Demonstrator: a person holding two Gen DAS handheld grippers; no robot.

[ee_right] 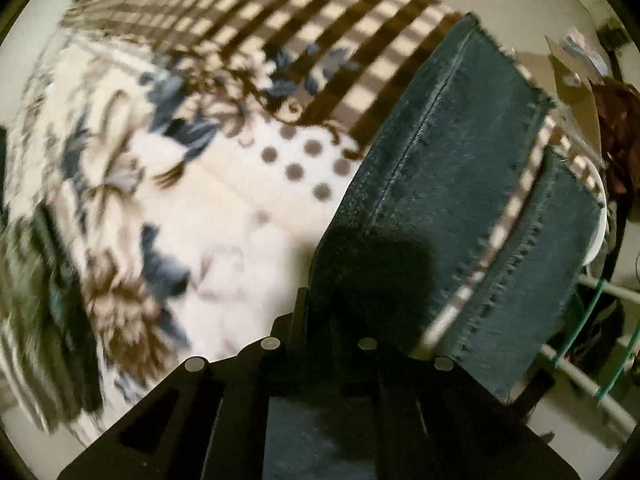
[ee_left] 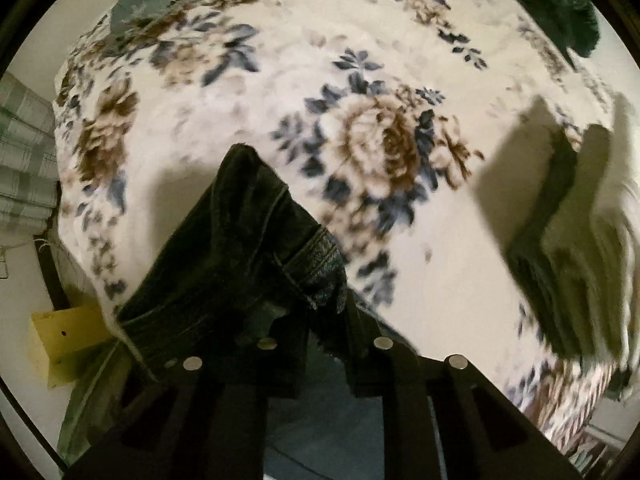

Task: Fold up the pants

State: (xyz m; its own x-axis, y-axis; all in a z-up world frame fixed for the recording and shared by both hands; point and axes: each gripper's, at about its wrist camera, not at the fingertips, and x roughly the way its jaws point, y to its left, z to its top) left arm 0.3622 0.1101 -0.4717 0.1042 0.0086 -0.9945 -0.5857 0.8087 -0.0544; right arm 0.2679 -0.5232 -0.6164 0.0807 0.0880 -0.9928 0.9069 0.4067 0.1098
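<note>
The pants are dark denim jeans. In the left wrist view my left gripper (ee_left: 320, 320) is shut on the bunched waistband end of the jeans (ee_left: 240, 264), held above the floral blanket (ee_left: 360, 80). In the right wrist view my right gripper (ee_right: 324, 320) is shut on the jeans' legs (ee_right: 448, 184), whose two frayed hems spread flat toward the upper right over the blanket (ee_right: 224, 240). The fingertips of both grippers are hidden in the cloth.
A dark green garment (ee_left: 560, 12) lies at the bed's far right corner. A blurred pale and dark shape (ee_left: 580, 260) moves at the right. A yellow box (ee_left: 64, 340) sits by the bed's left side. White rails (ee_right: 592, 360) stand at the right.
</note>
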